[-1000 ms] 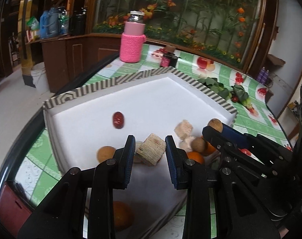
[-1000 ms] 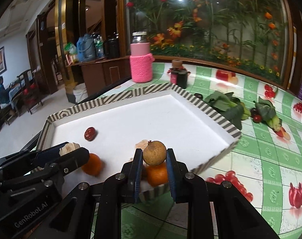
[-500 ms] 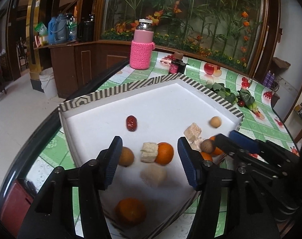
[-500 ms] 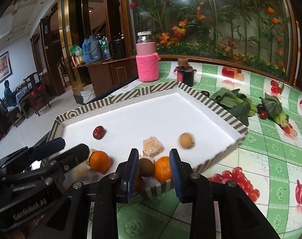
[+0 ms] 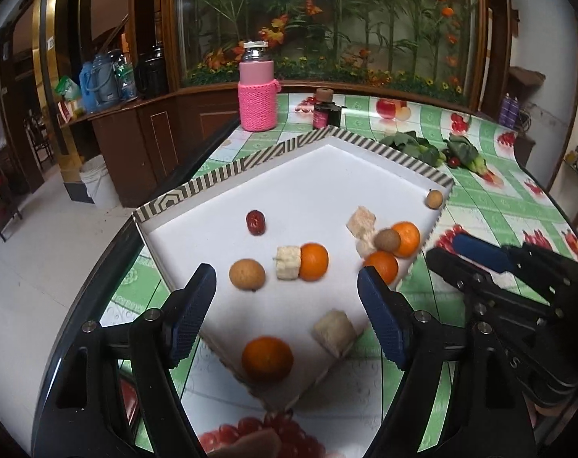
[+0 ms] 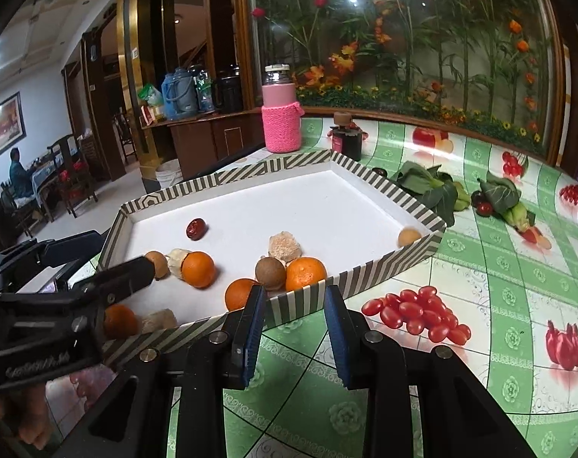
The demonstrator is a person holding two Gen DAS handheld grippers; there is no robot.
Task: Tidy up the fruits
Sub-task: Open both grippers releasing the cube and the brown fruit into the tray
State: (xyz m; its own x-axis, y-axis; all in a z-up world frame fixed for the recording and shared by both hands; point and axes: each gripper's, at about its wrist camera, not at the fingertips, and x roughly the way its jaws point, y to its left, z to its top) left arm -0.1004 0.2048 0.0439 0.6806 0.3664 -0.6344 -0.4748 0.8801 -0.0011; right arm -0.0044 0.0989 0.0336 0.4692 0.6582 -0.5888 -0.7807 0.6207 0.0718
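A green fruit-print tablecloth (image 6: 480, 286) is being spread beneath a striped tray (image 6: 365, 271) holding oranges (image 5: 314, 262). The left gripper (image 5: 287, 307), just widened, and right gripper (image 6: 294, 328) are being held open, empty.

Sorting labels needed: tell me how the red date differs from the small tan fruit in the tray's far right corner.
The red date is dark red, oblong and glossy; the tan fruit is pale brown, round and matte. The date lies out on the open floor of the tray; the tan fruit sits against its striped wall. Both are small and lie apart from the other fruit.
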